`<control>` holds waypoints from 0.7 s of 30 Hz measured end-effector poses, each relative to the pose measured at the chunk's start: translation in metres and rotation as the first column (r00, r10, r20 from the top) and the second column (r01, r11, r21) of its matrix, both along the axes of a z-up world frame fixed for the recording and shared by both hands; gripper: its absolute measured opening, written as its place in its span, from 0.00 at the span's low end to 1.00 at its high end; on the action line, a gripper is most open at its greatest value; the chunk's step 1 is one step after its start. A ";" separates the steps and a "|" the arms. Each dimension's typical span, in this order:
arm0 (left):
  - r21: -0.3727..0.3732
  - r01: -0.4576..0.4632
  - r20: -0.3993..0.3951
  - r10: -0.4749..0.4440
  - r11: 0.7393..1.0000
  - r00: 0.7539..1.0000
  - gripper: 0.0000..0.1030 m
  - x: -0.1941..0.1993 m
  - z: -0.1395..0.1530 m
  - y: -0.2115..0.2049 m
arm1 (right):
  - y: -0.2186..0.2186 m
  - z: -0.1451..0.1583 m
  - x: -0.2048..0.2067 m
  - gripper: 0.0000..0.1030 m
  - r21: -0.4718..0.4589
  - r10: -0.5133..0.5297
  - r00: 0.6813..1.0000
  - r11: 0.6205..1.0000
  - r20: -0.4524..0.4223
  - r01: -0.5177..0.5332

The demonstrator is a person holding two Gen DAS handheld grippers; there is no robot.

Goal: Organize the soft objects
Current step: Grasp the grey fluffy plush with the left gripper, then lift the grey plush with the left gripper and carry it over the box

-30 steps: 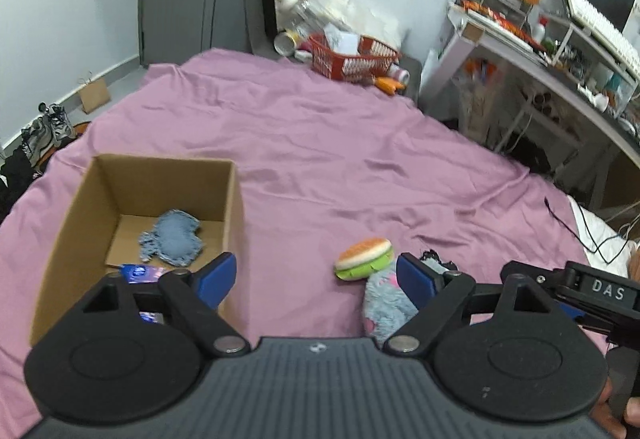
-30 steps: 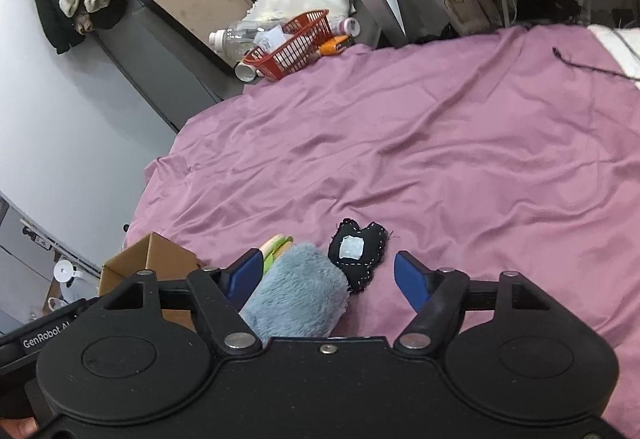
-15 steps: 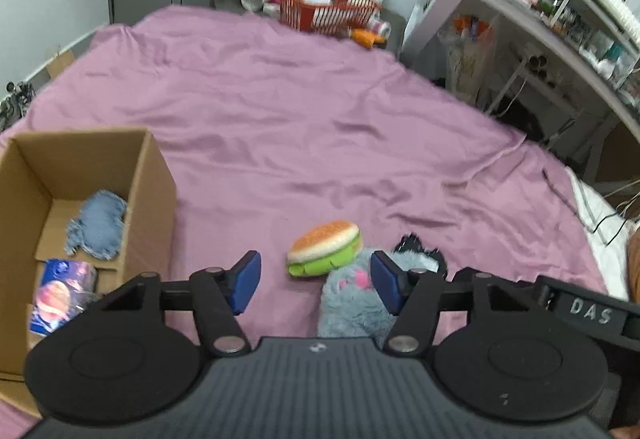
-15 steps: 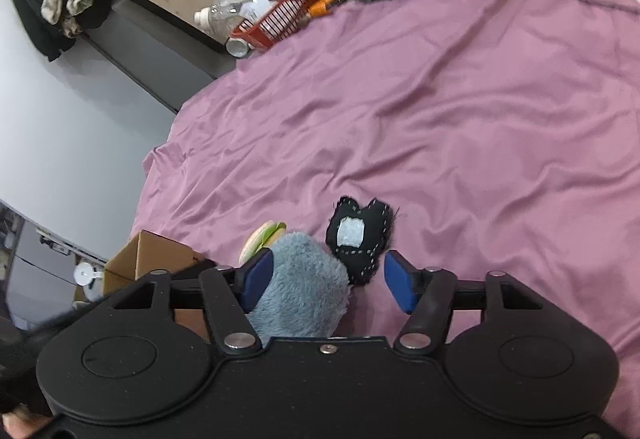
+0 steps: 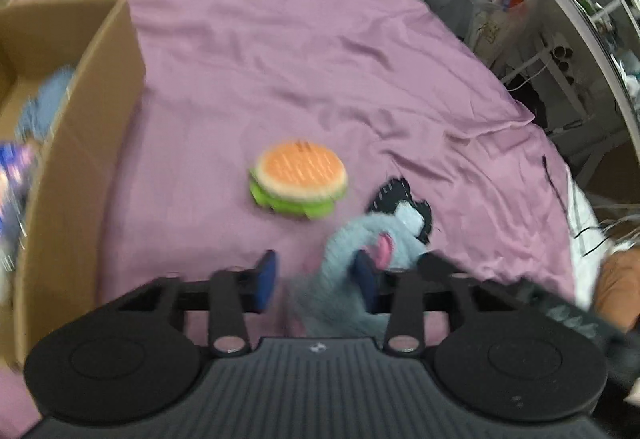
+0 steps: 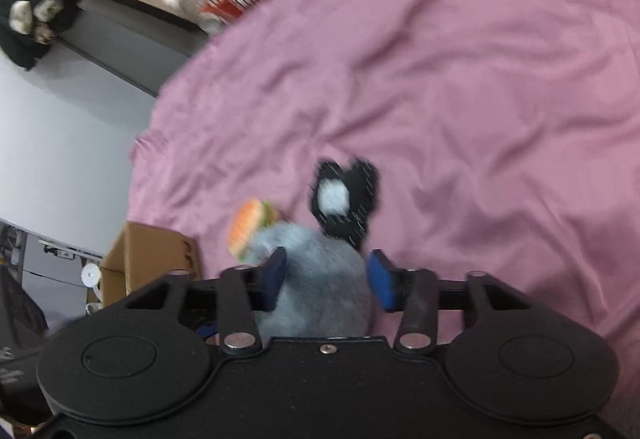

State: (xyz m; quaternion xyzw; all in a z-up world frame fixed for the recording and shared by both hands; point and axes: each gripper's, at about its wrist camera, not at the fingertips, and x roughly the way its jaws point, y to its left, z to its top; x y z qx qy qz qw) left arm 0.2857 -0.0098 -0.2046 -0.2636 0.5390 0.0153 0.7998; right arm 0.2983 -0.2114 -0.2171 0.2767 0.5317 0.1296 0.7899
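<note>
Covering the bed [image 5: 320, 51], a purple sheet [image 6: 460, 79], creased, carries all items. Cardboard box [image 5: 92, 143], open-topped, stands at the left; a blue soft item [image 5: 42, 107] lies inside, blurred. Grey-blue furry plush [image 6: 320, 287] lies on the sheet between the pads of the right gripper [image 6: 327, 279], whose jaws stand spread around it; whether they press it cannot be told. Left gripper [image 5: 316, 279], jaws released, holds nothing; its right pad sits against the same plush. Burger plush [image 5: 298, 179] rests on the sheet near the box. Black felt piece [image 6: 344, 199] with a white patch lies just beyond the furry plush.
</note>
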 end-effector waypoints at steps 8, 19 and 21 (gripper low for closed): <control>0.007 -0.168 -0.076 0.168 0.986 0.983 0.21 -0.005 -0.002 -0.019 | 0.001 -0.013 -0.001 0.29 0.029 -0.004 1.000 1.000 -0.030 0.004; 0.059 -0.191 -0.053 0.194 0.980 0.980 0.18 -0.019 0.008 -0.038 | -0.018 -0.022 0.002 0.28 0.134 -0.031 0.995 0.990 -0.094 0.043; 0.045 -0.183 -0.038 0.185 0.982 0.982 0.18 -0.028 0.008 -0.036 | -0.019 -0.017 -0.004 0.24 0.132 -0.042 0.996 0.990 -0.081 0.052</control>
